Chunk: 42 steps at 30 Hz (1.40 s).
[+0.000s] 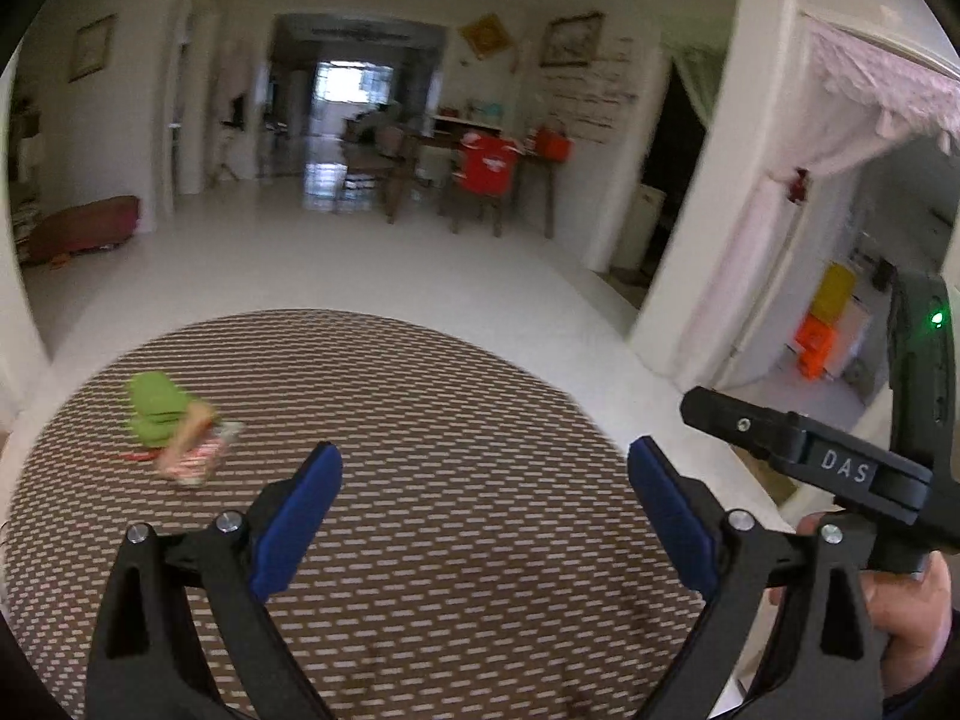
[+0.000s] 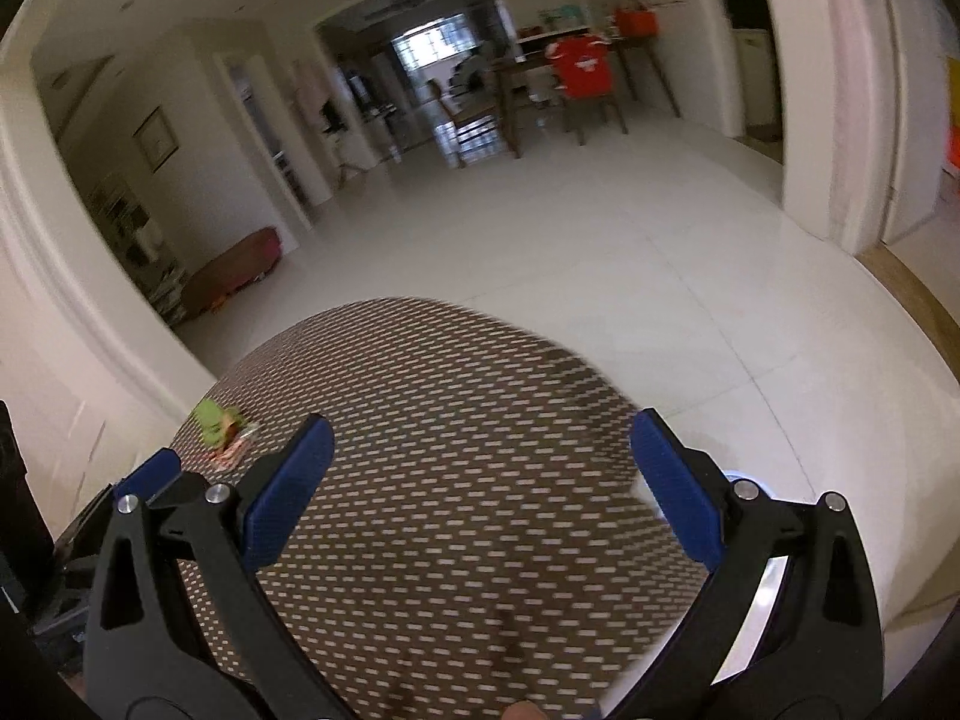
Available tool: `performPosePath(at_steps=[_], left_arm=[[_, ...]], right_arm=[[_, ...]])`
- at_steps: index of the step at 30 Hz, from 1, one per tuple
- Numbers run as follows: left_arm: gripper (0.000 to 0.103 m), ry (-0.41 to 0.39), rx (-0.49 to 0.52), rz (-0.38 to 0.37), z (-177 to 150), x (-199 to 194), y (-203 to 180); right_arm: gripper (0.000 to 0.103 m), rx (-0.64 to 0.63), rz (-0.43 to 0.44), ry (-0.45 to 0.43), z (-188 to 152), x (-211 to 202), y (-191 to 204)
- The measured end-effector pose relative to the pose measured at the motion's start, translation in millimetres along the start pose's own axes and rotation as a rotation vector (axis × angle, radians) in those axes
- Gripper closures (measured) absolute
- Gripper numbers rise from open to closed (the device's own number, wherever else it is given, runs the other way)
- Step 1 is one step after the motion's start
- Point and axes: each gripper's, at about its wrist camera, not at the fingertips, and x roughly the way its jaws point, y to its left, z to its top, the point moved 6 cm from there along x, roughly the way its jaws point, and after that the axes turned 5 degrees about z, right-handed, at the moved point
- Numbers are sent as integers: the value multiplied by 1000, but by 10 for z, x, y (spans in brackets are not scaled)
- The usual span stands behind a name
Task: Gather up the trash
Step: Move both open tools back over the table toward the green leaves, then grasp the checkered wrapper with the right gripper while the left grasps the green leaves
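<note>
Left wrist view showed white letters "DAS" on the right gripper (image 1: pixel 714 420), held in a hand (image 1: pixel 906 606) at the right edge. The left gripper (image 1: pixel 483 468) had its jaws wide apart, gripping nothing (the right gripper's too). The trash (image 1: pixel 171 426), a blurred green and red-white wrapper pile, lay far left on the round patterned tabletop (image 1: pixel 420 420).

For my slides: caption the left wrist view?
Open left gripper above a patterned round table, crumpled wrappers ahead to its left.
</note>
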Motion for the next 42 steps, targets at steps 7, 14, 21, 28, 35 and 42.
performPosePath(at_steps=[7, 14, 21, 28, 35, 42], left_arm=[[9, -48, -59, 179, -122, -198, 966], [9, -18, -160, 276, -322, -180, 1792], [9, -5, -212, 364, -469, -219, 2235], [9, 20, -239, 361, -553, -139, 2356], [9, 26, -210, 375, -473, -47, 2305], [9, 22, -217, 392, -382, 25, 2306]], right_arm=[[6, -123, 76, 85, -187, 603, 908], [6, -210, 92, 192, -502, 1352, 1573], [6, -312, 77, 260, -724, 1939, 1995], [21, -381, 22, 281, -830, 2358, 2260], [51, -444, 50, 282, -967, 2336, 2382], [61, -379, 117, 305, -936, 2306, 2352]])
